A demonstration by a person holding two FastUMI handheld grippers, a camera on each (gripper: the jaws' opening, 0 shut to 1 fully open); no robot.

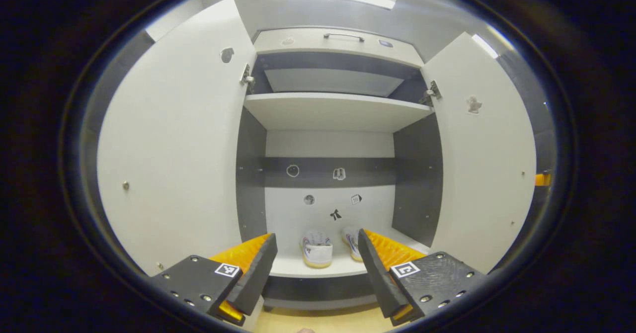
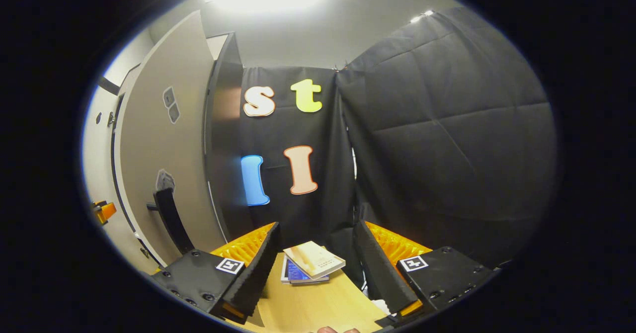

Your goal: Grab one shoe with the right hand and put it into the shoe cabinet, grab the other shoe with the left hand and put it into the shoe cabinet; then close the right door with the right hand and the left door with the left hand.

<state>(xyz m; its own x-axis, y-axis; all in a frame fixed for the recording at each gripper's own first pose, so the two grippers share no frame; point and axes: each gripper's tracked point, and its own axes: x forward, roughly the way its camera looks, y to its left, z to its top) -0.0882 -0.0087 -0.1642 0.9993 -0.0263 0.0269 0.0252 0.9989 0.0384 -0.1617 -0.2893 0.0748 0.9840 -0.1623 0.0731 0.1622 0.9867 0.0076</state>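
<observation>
Two grippers, both with fingers spread and holding nothing. Left gripper [image 1: 318, 268] faces the shoe cabinet [image 1: 338, 112] head-on; straight ahead between its fingers, both shoes [image 1: 317, 248] [image 1: 352, 242] sit side by side on the bottom shelf. Left door [image 1: 174, 144] and right door [image 1: 484, 144] stand wide open on either side. Right gripper [image 2: 315, 266] points away, over books [image 2: 313, 261] on a table [image 2: 318, 308], the right door's outer face [image 2: 164, 139] to its left. Risk: a glancing push could slip off a door, or leave it ajar.
</observation>
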